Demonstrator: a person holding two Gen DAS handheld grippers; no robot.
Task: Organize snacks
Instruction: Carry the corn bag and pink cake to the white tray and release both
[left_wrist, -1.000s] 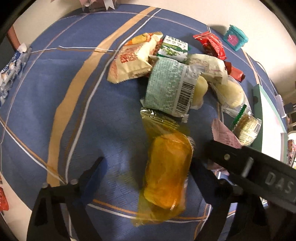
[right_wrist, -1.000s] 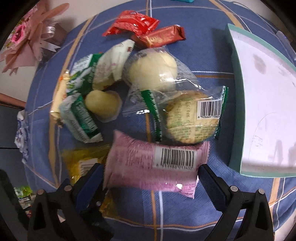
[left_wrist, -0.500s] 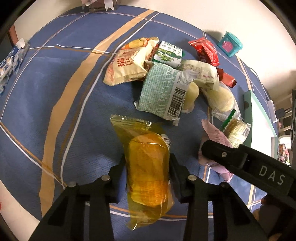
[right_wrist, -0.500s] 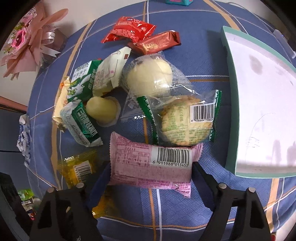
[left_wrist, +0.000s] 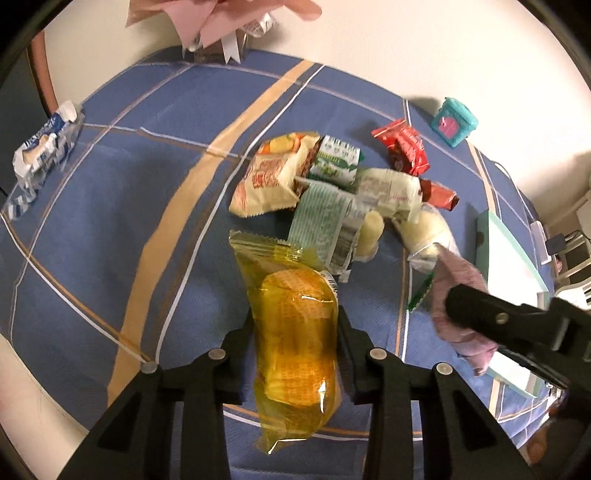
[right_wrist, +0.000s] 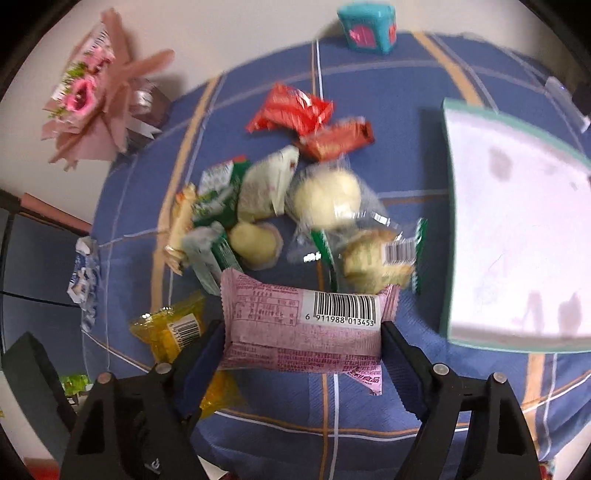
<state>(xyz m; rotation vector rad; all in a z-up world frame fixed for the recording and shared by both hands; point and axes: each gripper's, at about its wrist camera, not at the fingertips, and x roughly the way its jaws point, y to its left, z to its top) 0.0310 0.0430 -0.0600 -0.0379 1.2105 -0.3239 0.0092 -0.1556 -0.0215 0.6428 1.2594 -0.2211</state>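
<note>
My left gripper is shut on a yellow-wrapped cake and holds it above the blue checked tablecloth. My right gripper is shut on a pink snack packet with a barcode, lifted off the cloth; it also shows in the left wrist view. The yellow cake also shows at lower left of the right wrist view. A pile of several snacks lies in the middle of the cloth.
A white tray with a green rim lies on the right. A teal box and a pink bouquet stand at the far edge. A blue-white packet lies far left.
Both grippers have closed on their snacks and lifted them: the left on the yellow cake, the right on the pink packet. Both views have pulled back from the pile.
</note>
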